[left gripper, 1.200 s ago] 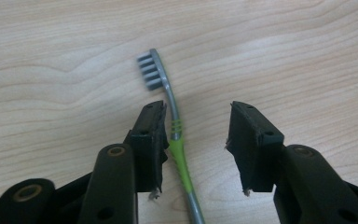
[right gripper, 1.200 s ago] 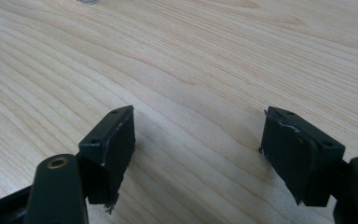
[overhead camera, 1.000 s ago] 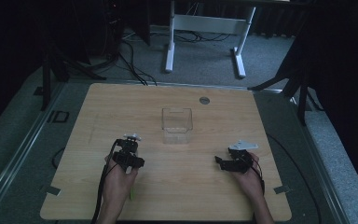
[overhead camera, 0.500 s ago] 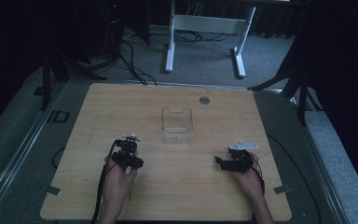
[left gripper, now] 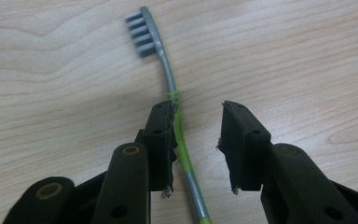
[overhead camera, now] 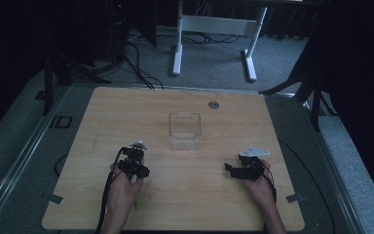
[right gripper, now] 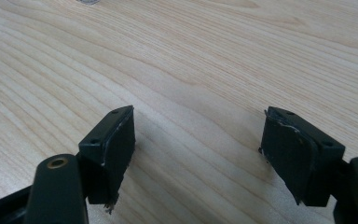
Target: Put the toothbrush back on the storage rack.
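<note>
Finds the toothbrush [left gripper: 168,77] lying flat on the wooden table [overhead camera: 126,117], bristles on their side and pointing away from the left claw [left gripper: 198,112], the grey-and-green handle running back under it. Looks like a pickup being lined up: holds the left claw low and nearly along the handle, probably so that a squeeze would catch the slim neck just behind the head. Has the left claw parted to a middling gap, far wider than the handle and gripping nothing. Puts the handle inside that gap but hard over to one side, right against or just beside the inner pad of the jaw at the left of the left gripper view, with bare wood between it and the other jaw; cannot tell whether pad and handle actually touch. Calls for a small sideways shift to centre the handle before closing, or else risks nudging the brush along the wood. Keeps the right claw [right gripper: 200,116] well apart from the brush, low over bare table, spread wide and empty, nothing between its pads, apparently waiting in reserve. Leaves a clear plastic container [overhead camera: 185,130] ahead of both claws, roughly midway between them and open at the top, a likely place for the brush to go. Shows, from the high view, both hands resting near the table's near edge.
</note>
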The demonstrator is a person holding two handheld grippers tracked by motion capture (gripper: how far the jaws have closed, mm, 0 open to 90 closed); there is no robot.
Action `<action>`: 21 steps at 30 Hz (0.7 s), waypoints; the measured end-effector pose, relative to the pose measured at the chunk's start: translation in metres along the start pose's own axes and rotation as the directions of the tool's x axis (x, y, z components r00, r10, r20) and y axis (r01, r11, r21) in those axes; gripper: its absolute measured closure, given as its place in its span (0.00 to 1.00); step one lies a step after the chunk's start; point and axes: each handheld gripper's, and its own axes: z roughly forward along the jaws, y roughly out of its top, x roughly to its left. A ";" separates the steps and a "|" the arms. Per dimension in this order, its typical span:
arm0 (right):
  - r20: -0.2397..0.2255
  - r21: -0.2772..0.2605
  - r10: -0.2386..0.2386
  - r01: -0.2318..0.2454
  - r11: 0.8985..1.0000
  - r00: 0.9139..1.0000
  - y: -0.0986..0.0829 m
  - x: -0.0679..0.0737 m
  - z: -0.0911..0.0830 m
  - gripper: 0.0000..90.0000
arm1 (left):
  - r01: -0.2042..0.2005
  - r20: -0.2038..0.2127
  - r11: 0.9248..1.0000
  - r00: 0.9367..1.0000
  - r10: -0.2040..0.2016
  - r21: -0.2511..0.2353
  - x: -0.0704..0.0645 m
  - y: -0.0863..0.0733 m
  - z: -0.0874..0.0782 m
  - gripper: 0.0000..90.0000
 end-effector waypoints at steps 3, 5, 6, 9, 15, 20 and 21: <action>0.000 0.000 0.000 0.000 1.000 1.000 0.000 0.000 0.000 0.29 | -0.004 -0.004 1.000 1.000 0.004 0.013 0.000 0.000 0.001 0.74; 0.000 0.000 0.000 0.000 1.000 1.000 0.000 0.000 0.000 0.29 | -0.003 -0.003 1.000 1.000 0.004 0.020 0.000 0.000 0.003 0.74; 0.000 0.000 0.000 0.000 1.000 1.000 0.000 0.000 0.000 0.29 | -0.005 -0.007 1.000 1.000 0.005 0.025 0.000 0.000 0.003 0.75; 0.000 0.000 0.001 -0.001 1.000 1.000 0.000 0.000 0.000 0.29 | -0.004 -0.006 0.999 1.000 0.004 0.038 0.001 -0.001 0.006 0.77; 0.000 0.000 0.000 0.000 1.000 1.000 0.000 0.000 0.000 0.29 | 0.002 -0.001 0.998 1.000 -0.002 0.063 0.003 0.000 0.009 0.79; 0.000 0.000 0.000 0.000 1.000 1.000 0.000 0.000 0.000 0.29 | 0.003 -0.013 0.997 1.000 -0.002 0.079 0.003 0.000 0.012 0.81; 0.000 0.000 0.000 0.000 1.000 1.000 0.000 0.000 0.000 0.29 | 0.003 -0.012 0.996 1.000 -0.002 0.085 0.003 0.000 0.012 0.81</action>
